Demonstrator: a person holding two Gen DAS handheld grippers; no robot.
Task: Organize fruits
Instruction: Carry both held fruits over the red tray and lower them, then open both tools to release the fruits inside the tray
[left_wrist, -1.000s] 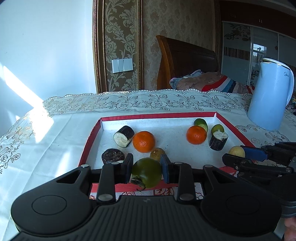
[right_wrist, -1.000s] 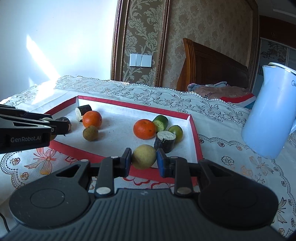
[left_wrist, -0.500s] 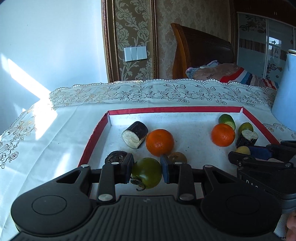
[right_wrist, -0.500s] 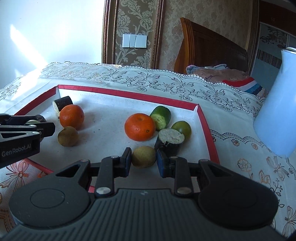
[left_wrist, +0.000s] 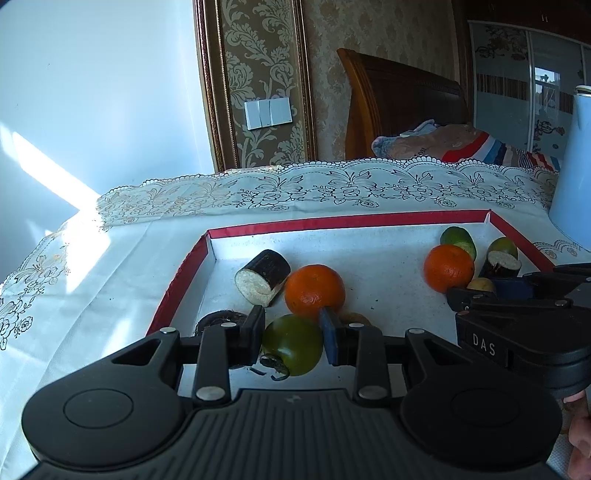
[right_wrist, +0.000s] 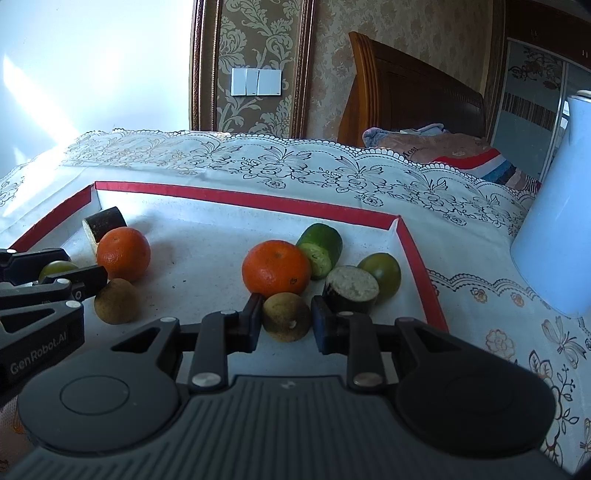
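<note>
A white tray with a red rim (left_wrist: 347, 221) (right_wrist: 243, 199) lies on the lace tablecloth. My left gripper (left_wrist: 291, 334) is shut on a green fruit (left_wrist: 293, 343) low over the tray's near left, next to an orange (left_wrist: 314, 290), an eggplant piece (left_wrist: 263, 277) and a dark fruit (left_wrist: 218, 319). My right gripper (right_wrist: 286, 321) stands around a brown kiwi (right_wrist: 286, 315) on the tray floor; its jaws look slightly apart from it. Just beyond are an orange (right_wrist: 276, 267), a cucumber piece (right_wrist: 320, 249), an eggplant piece (right_wrist: 351, 288) and a green fruit (right_wrist: 382, 271).
A pale blue kettle (right_wrist: 554, 221) stands on the cloth right of the tray. A second brown kiwi (right_wrist: 116, 301) and an orange (right_wrist: 123, 253) lie at the tray's left. A wooden headboard and bedding are behind the table.
Both grippers have moved forward over the tray rim and down into the tray with their fruits. The right jaws have widened a little around the kiwi.
</note>
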